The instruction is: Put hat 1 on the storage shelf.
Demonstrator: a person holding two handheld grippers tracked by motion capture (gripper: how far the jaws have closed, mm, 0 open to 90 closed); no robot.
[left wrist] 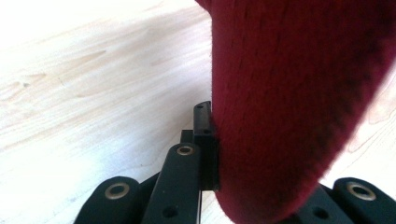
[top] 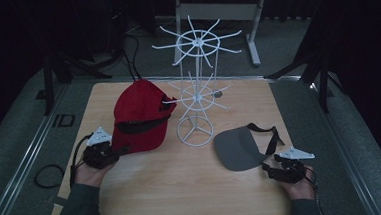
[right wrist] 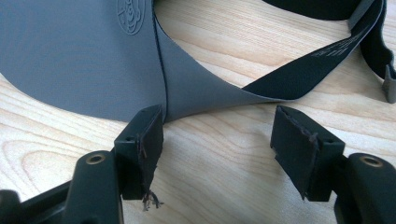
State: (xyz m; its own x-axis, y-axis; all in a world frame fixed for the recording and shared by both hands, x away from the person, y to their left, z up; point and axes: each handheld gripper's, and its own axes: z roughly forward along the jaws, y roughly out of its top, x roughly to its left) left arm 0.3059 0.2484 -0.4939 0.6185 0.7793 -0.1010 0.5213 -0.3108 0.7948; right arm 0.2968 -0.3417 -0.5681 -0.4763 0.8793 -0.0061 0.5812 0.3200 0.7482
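The left tool (top: 112,151) sits at the near left of the wooden worktop (top: 183,188), with its jaws drawn in tight on the edge of the red cap (top: 141,115); in the left gripper view one black jaw presses flat against the fuzzy red cloth (left wrist: 289,102), and the other jaw is hidden behind it. The cap is tilted up above the wood, its crown leaning toward the white wire stand (top: 195,94) in the middle of the worktop, and one of the stand's lower spokes reaches to the cap's side. Over on the right, the right tool (top: 268,164) rests low by the near right edge, jaws spread wide with nothing between them. Just ahead of it lies the grey visor (top: 236,147), flat on the wood, its black strap (top: 270,132) looped out behind. In the right gripper view the visor's corner (right wrist: 187,93) lies close in front of the left pad (right wrist: 149,140), while the right pad (right wrist: 299,144) stands apart from it over bare wood.
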